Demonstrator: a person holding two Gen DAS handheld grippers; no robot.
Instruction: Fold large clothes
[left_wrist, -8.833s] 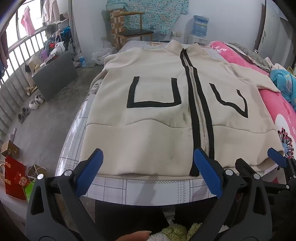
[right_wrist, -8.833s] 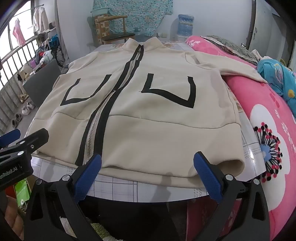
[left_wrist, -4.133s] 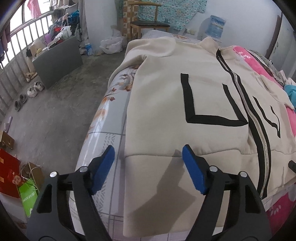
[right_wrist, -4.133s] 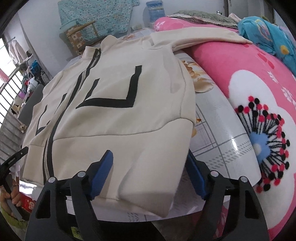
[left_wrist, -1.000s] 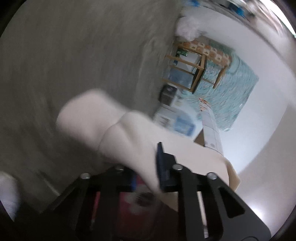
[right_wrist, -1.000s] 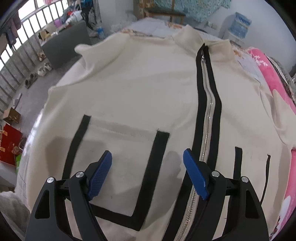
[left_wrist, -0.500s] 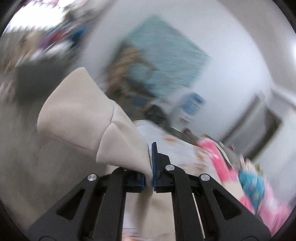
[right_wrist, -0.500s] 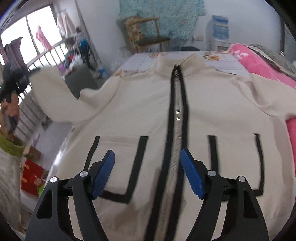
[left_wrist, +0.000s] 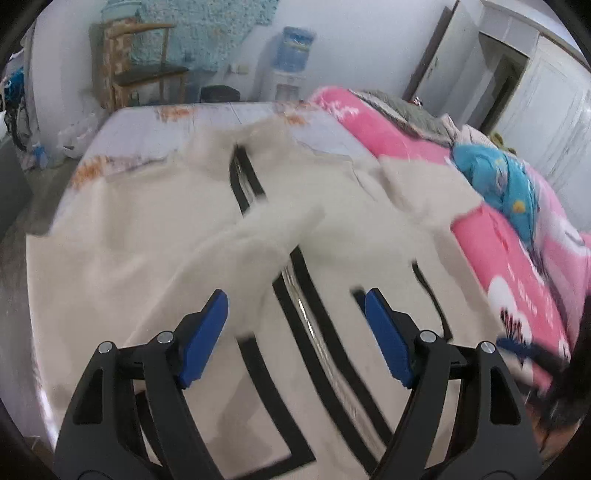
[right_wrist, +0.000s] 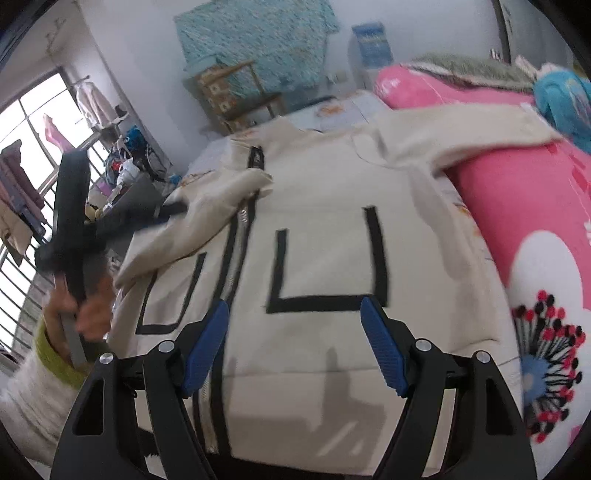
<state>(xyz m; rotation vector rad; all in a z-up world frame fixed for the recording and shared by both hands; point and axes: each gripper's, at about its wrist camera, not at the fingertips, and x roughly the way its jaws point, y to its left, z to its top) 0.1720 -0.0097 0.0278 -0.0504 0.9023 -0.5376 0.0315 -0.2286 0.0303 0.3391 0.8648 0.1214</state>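
In the left wrist view the left gripper has just opened its jaws wide; the near sleeve lies free ahead of them, slanting across the zip of the cream jacket spread on the bed. In the right wrist view the right gripper hangs wide and empty over the jacket front, the far sleeve stretching away up-right onto the pink quilt, nearer this hand.
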